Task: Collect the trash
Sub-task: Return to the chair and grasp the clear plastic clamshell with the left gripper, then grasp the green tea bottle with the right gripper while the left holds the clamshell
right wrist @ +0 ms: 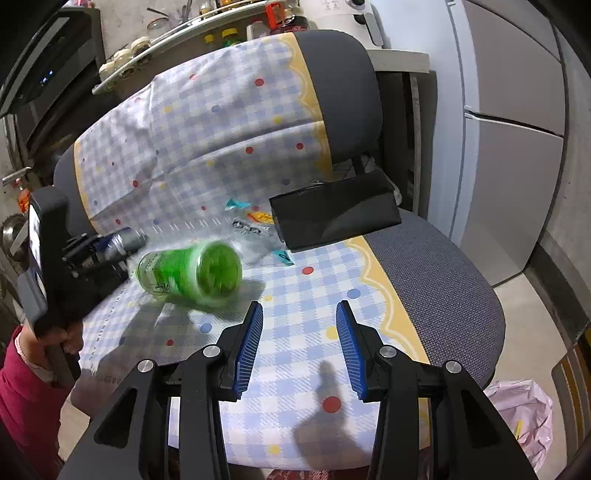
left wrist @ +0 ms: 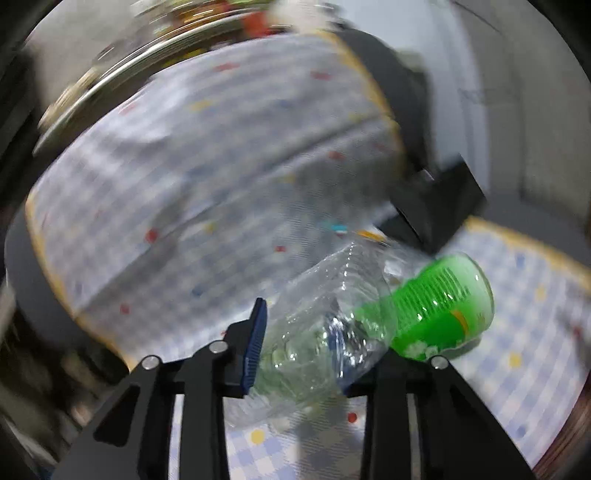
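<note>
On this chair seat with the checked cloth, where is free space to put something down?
Free: the cloth around the right gripper, between the green-labelled bottle and the grey seat edge. Crowded: the back, with wrappers beside the black armrest.

A grey office chair fills the view, a blue-and-white checked cloth with coloured dots and a yellow scalloped border draped over its back and seat. A black armrest juts across the seat. Behind, a cluttered shelf carries jars and small bottles; off to the right stands a pale grey cabinet.
</note>
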